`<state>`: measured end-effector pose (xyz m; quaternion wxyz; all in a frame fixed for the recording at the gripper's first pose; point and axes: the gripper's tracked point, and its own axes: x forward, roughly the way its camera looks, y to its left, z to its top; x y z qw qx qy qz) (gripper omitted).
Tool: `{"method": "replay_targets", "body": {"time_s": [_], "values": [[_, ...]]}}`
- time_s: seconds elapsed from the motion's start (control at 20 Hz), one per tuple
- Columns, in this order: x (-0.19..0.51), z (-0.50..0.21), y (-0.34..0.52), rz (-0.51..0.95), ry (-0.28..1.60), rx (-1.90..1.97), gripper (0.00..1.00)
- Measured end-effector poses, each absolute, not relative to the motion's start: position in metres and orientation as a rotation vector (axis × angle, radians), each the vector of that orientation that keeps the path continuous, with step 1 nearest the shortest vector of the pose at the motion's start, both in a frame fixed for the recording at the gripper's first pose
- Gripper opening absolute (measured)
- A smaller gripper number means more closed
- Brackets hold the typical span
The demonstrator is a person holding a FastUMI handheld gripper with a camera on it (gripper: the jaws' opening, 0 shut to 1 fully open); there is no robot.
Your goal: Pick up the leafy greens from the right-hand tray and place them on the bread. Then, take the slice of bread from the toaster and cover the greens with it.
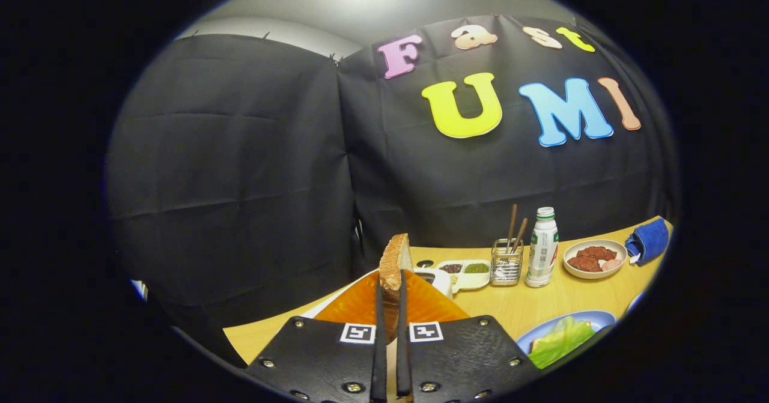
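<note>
Gripper (pixel 391 307) nearly closed, both fingers pressed against a slice of bread (pixel 394 259) held upright on edge between them; crust edge faces the camera, the slice rising above the fingertips. Wooden table (pixel 541 307) below and beyond.

Blue plate (pixel 592 317) to the right of the fingers, near side of table: leafy greens (pixel 559 340) lie in it, with what looks like bread under their left edge, hard to tell.

Beyond the fingers, left to right:
- white appliance (pixel 438 280), likely the toaster, mostly hidden behind the gripper
- white divided tray (pixel 468 274): dark grains in one compartment, green bits in the next
- clear holder (pixel 506 263) with chopsticks (pixel 514 226) standing in it
- white bottle (pixel 542 248), green cap, upright, just beside the holder
- white bowl (pixel 595 259) with reddish-brown meat pieces
- blue cloth (pixel 649 241), at the far right table edge
</note>
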<state>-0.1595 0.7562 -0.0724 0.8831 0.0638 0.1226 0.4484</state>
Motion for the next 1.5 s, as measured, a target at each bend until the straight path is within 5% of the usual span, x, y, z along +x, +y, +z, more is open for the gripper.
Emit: {"method": "replay_targets", "body": {"time_s": [0.5, 1.5], "values": [[-0.123, -0.025, 0.694, 0.883, 0.227, 0.238, 0.06], [-0.038, -0.112, 0.51, 0.574, 0.292, -0.071, 0.06]]}}
